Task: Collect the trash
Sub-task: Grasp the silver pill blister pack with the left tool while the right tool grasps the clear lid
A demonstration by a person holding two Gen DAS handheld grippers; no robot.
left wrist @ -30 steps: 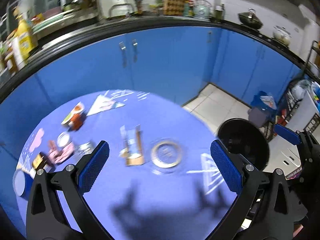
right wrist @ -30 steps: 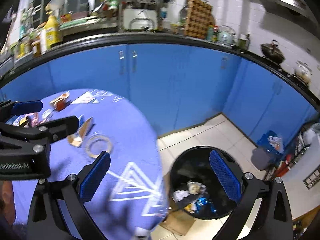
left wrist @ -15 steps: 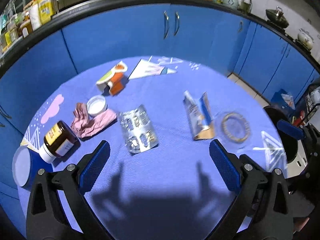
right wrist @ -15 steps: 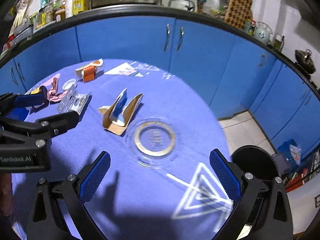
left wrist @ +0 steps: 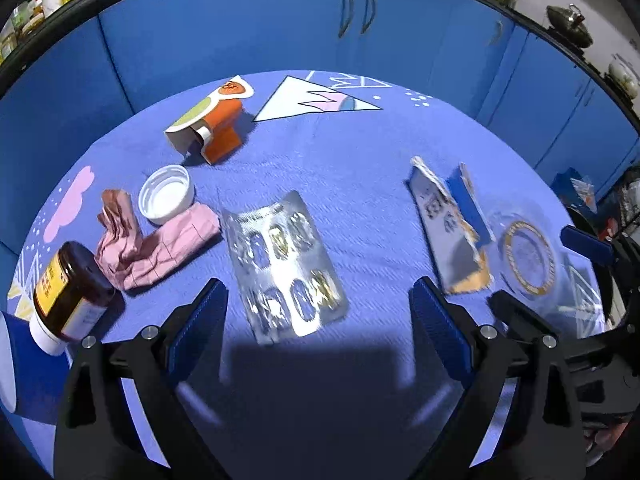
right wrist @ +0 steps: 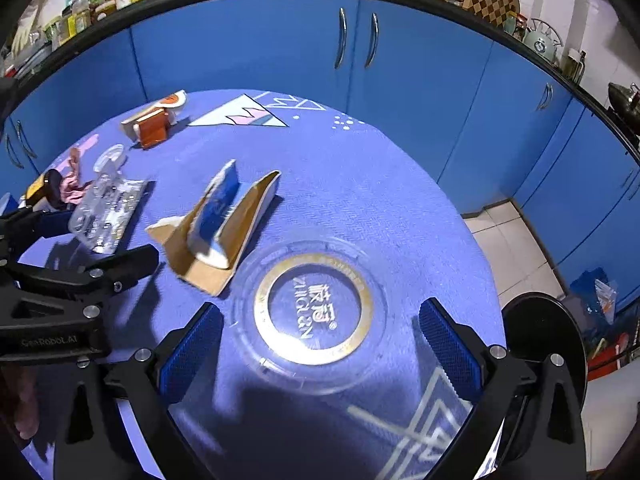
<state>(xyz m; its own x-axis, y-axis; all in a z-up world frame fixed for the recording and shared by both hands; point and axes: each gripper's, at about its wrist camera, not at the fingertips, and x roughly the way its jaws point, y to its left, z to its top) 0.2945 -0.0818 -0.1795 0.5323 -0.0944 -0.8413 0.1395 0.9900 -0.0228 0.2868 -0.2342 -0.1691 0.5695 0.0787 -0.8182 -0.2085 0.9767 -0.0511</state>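
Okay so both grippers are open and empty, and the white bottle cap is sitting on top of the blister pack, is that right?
Not quite. Both the left gripper and right gripper are open and empty, but the white bottle cap sits against the crumpled pink paper, apart from the blister pack. The left wrist view shows this.

Readable print

The clear lid carries mirrored letters inside its gold ring, not legible with certainty; left of the lid, the left hand-held gripper body reads roughly "GenRobot.AI".
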